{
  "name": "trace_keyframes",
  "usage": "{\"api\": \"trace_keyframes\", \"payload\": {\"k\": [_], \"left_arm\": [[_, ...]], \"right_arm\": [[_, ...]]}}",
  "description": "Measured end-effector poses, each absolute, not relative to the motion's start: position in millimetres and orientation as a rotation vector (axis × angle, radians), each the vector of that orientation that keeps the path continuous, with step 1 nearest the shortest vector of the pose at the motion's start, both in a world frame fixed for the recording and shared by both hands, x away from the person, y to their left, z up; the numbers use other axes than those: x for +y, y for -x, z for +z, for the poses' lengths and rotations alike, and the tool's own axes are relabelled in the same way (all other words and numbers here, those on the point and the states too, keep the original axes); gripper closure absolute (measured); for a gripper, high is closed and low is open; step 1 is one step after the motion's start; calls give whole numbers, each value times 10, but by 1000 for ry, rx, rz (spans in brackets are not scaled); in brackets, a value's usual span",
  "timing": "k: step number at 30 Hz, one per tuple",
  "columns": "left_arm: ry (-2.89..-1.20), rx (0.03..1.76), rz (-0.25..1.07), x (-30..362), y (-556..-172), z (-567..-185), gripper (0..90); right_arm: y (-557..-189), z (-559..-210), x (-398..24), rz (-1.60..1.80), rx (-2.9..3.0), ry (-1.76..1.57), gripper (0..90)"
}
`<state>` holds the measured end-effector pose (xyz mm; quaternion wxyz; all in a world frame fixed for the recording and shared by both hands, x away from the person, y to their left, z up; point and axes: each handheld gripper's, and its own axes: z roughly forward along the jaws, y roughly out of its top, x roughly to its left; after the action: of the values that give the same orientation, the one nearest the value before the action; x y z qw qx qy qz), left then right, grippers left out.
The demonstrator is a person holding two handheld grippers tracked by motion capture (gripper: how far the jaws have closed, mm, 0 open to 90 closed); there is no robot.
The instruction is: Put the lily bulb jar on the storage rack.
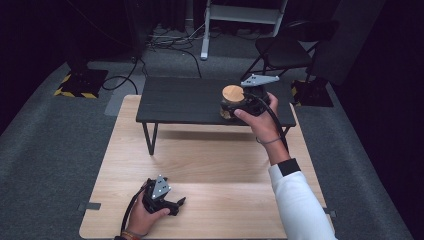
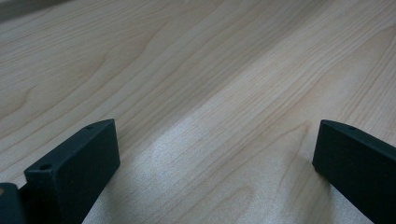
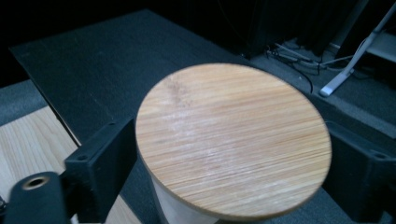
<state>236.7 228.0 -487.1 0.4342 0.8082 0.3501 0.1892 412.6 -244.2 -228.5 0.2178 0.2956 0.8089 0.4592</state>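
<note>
A jar with a round bamboo lid (image 1: 233, 93) stands on the right part of a low black table (image 1: 180, 102). My right gripper (image 1: 231, 106) reaches it from the right, one jaw on each side of the jar's body below the lid. In the right gripper view the lid (image 3: 233, 135) covers the space between the jaws, and a thin dark gap shows beside the left jaw, so the gripper (image 3: 233, 163) reads as open. My left gripper (image 1: 179, 204) rests low on the light wooden table (image 1: 210, 165), open, with bare wood between its jaws (image 2: 215, 154).
The black table stands on thin legs across the far half of the wooden table. Grey carpet surrounds both. A folding chair (image 1: 285, 50), a white stand (image 1: 207, 30) and cables (image 1: 170, 42) lie on the floor behind.
</note>
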Motion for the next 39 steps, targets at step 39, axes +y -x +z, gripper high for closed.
{"api": "trace_keyframes", "payload": {"k": [39], "left_arm": [[-2013,872,471,2280,-2367,-4872,5]], "right_arm": [[-2820,-3091,-3544,1239,2141,-716,46]]}}
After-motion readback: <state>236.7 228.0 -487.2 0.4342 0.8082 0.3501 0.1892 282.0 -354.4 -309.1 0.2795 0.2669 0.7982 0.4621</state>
